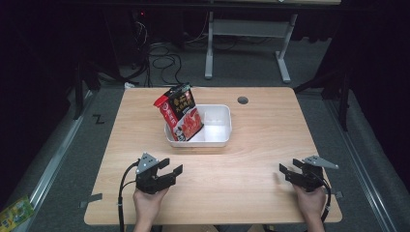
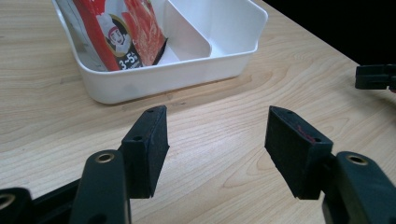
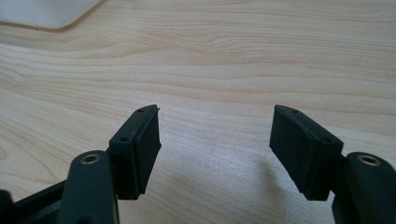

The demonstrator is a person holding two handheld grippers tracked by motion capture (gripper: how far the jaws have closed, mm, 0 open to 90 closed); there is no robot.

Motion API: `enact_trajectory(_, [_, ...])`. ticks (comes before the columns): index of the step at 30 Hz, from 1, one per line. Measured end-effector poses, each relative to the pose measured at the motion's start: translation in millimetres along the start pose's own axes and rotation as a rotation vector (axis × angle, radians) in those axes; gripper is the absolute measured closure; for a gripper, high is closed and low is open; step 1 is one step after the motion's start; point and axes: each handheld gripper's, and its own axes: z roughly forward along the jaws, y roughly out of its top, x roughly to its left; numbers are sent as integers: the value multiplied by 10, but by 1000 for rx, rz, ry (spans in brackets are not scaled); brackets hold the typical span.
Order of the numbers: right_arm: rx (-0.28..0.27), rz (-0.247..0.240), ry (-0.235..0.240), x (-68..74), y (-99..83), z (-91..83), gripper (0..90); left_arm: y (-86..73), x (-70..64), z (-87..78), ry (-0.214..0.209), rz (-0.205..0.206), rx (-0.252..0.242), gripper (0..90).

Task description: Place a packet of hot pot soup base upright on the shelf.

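My left gripper (image 1: 170, 171) and right gripper (image 1: 288, 170) rest released, jaws spread with nothing between them. The red pouch (image 1: 181, 114) leans in the white bin (image 1: 218, 140) at my 12 o'clock. My left gripper view reveals the bin's divider (image 2: 187, 35), while my right gripper view catches just its corner.

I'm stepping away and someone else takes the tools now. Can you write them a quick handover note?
Left tool: open, holding nothing, low over the table's near left.
Right tool: open, holding nothing, near right.
Red snack bag: standing tilted in the left compartment of the white bin, top sticking out above the rim.
Done: bag is in the bin.
Left: right compartment is bare; nothing else on the table to load.
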Motion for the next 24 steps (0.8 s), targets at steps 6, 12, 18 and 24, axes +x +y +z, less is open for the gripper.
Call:
enact_trajectory(6, [0, 5, 0, 2, 0, -2, 339, -16, 2, 80, 7, 4, 19, 399])
enact_trajectory(12, [0, 5, 0, 2, 0, -1, 339, -36, 10, 144, 9, 4, 31, 399])
enact_trajectory(18, [-2, 5, 1, 1, -1, -4, 339, -74, 30, 214, 10, -3, 49, 401])
enact_trajectory(24, [-3, 6, 1, 0, -1, -5, 339, -93, 47, 266, 17, -6, 55, 404])
